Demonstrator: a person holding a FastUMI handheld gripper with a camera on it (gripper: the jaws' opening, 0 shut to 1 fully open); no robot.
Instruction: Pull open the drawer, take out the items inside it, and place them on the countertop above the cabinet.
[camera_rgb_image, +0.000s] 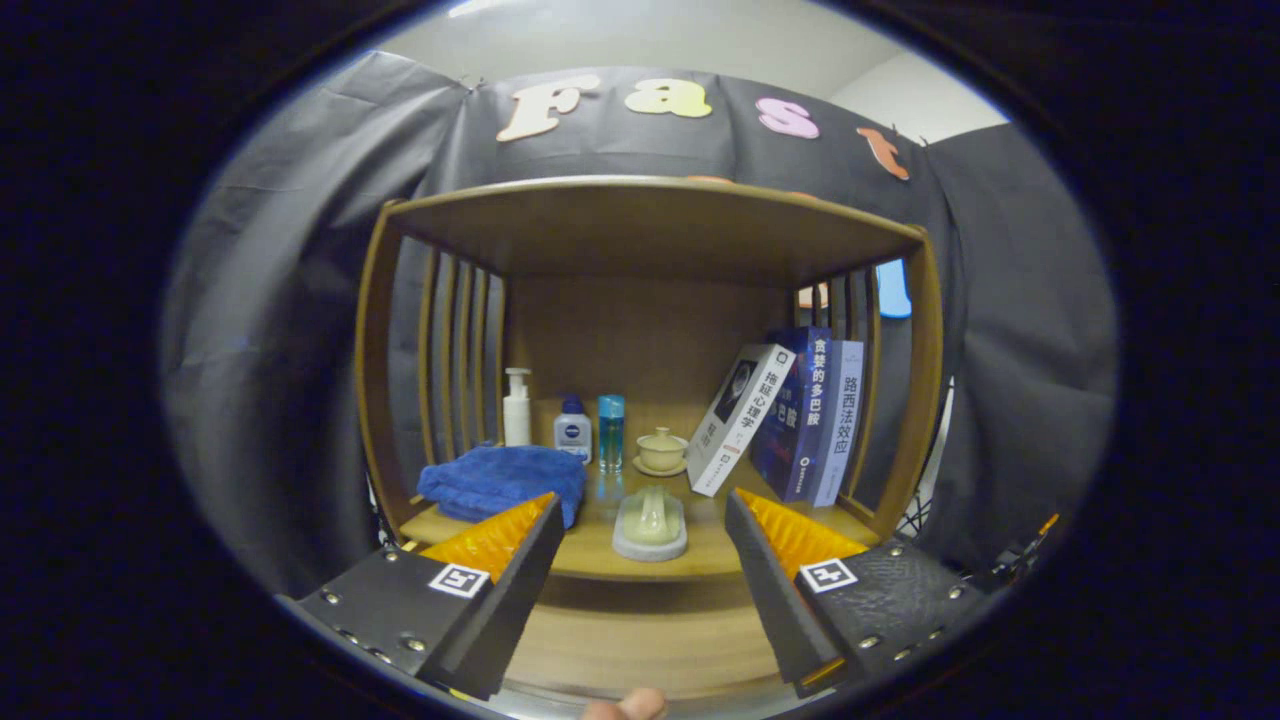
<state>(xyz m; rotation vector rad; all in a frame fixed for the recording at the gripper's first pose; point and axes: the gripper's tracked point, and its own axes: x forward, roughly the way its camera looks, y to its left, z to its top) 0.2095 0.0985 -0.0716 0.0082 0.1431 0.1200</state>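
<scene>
Gripper (640, 520): fingers spread wide, holding nothing, facing the cabinet (650, 230). Countertop (590, 550): folded blue towel (500, 482), pale dish (650, 525) just ahead between the fingers. Drawer front (640, 640): below, closed.

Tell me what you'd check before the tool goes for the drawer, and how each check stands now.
1. Tool open: ok, its fingers stand wide apart with nothing between them.
2. Tool free of contact: ok, it touches neither the countertop nor anything on it.
3. Drawer front in sight: ok, a wood panel shows below the countertop, between the fingers.
4. Handle located: cannot tell, none is visible on the panel.
5. Drawer state: cannot tell, but no opening shows.
6. Room on the countertop: not ok at the front, where the blue towel and a pale dish lie; bare wood shows farther back.
</scene>
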